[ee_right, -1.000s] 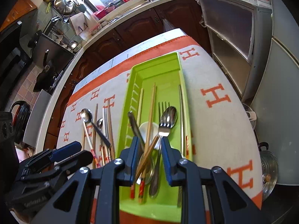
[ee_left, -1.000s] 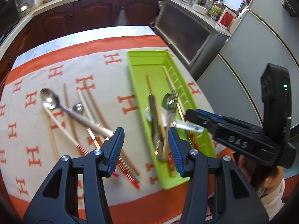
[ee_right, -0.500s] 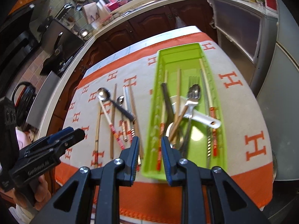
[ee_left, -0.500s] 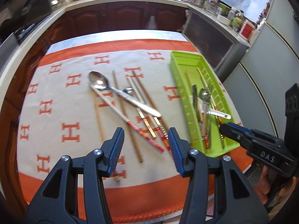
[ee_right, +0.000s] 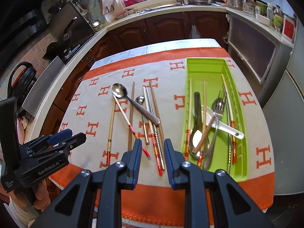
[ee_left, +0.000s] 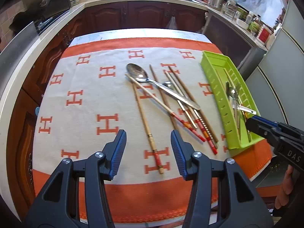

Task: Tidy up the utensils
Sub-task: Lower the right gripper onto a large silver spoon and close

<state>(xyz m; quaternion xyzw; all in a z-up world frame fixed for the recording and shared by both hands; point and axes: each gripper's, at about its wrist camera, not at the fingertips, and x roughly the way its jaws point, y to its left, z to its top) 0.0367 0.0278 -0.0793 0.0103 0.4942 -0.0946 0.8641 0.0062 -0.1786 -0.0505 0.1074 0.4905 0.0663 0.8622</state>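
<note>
Bench [ee_right: 133, 52] with orange-bordered cloth [ee_right: 95, 114] fills frame centre; kitchen cabinets [ee_right: 167, 28] along top. Left hand-held gripper [ee_left: 148, 151] and right hand-held gripper [ee_right: 153, 159]: jaws apart, empty.

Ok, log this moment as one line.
left gripper: open, empty | right gripper: open, empty | green tray: partly filled | large spoon: on cloth

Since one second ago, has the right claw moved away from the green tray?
Yes. The right claw was over the green tray, above the cutlery. Now it hangs over the chopsticks on the cloth, left of the tray, with nothing between its fingers.
</note>
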